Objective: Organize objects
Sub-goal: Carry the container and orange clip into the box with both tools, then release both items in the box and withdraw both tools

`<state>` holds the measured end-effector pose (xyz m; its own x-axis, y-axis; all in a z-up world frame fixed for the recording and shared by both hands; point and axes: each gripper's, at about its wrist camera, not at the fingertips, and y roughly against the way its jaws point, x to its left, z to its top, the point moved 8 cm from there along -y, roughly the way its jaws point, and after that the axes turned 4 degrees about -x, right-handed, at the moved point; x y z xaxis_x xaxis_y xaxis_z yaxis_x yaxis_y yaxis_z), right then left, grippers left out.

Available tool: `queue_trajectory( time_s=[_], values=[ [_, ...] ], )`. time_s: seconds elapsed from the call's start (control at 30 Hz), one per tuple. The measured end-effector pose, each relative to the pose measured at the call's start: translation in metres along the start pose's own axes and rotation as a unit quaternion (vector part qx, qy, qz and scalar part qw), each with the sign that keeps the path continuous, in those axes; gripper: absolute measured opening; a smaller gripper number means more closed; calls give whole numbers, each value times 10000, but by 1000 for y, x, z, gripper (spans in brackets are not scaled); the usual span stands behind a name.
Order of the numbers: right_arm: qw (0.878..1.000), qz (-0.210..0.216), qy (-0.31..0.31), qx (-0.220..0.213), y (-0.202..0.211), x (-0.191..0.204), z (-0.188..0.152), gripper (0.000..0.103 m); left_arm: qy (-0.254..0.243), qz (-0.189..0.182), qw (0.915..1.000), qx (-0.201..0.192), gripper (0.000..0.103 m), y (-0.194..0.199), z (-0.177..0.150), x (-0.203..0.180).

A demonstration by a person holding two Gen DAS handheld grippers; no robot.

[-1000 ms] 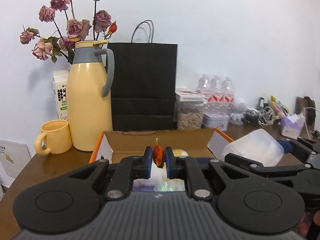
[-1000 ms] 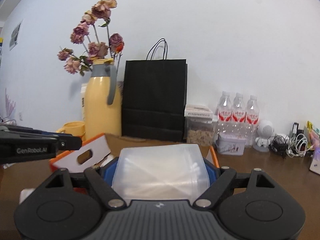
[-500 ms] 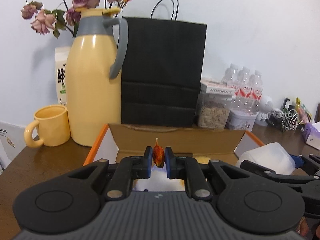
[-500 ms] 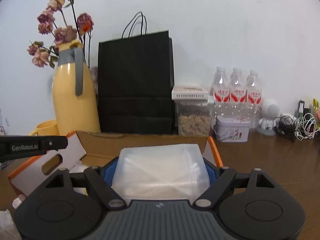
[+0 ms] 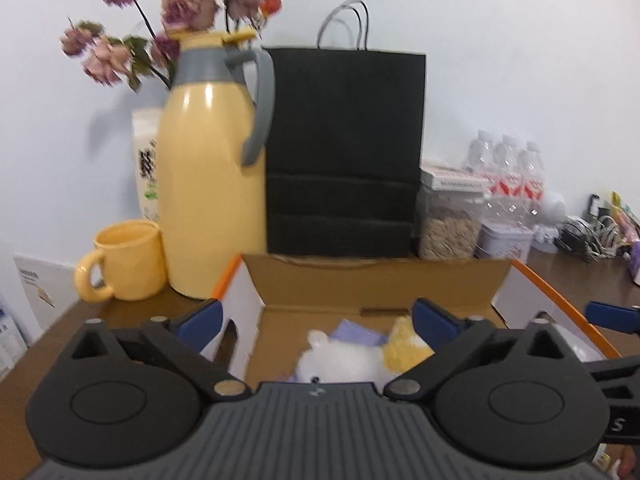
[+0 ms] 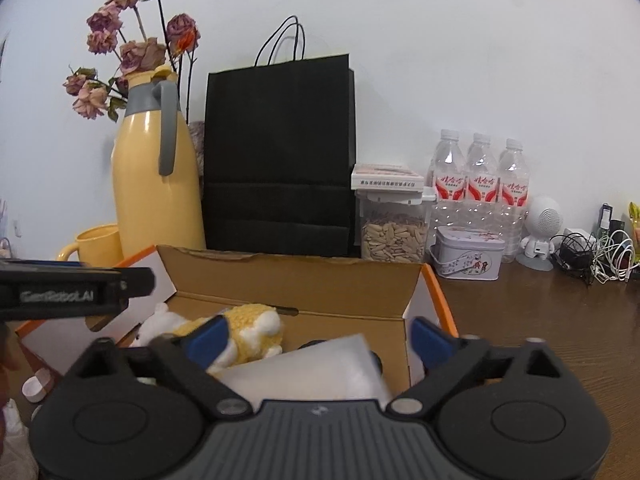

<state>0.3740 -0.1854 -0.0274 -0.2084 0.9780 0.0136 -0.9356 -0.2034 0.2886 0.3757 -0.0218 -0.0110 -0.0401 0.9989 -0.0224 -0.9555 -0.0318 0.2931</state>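
Hovering tongs: both pairs hang over an open cardboard box on a brown wooden table.
Left tongs: jaws opening, blue pads spread wide, nothing pressed between them.
Right tongs: jaws opening as well, blue pads far apart and clear of the clear plastic container, which lies tilted in the box just below and between them.
Plush toy: white and yellow, lying inside the box directly ahead of the left tongs and under their gap; from the right tongs it sits ahead and to the left, partly behind the left blue pad.
Purple packet: in the box just beyond the toy; too blurred to identify further.
Box flaps: the far flap stands upright ahead of both pairs of tongs; white side flaps with orange edges open outward.
Beyond the box: a yellow jug with a grey handle stands to the left, dried roses behind it, and a yellow mug further left.
Straight ahead: a black paper bag against the white wall.
Ahead and right: a seed jar, a small tin, three water bottles and a tangle of cables.
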Motion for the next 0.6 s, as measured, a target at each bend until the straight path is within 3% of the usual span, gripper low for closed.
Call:
queue_trajectory(
  time_s=[0.4, 0.6],
  values=[
    [9999, -13, -81, -66, 13, -2, 5, 103, 114, 36, 9999, -20, 103, 8, 0, 0],
    [9999, -9, -50, -128, 28, 1, 8, 103, 167, -124, 9992, -343, 103, 23, 7, -2]
  ],
)
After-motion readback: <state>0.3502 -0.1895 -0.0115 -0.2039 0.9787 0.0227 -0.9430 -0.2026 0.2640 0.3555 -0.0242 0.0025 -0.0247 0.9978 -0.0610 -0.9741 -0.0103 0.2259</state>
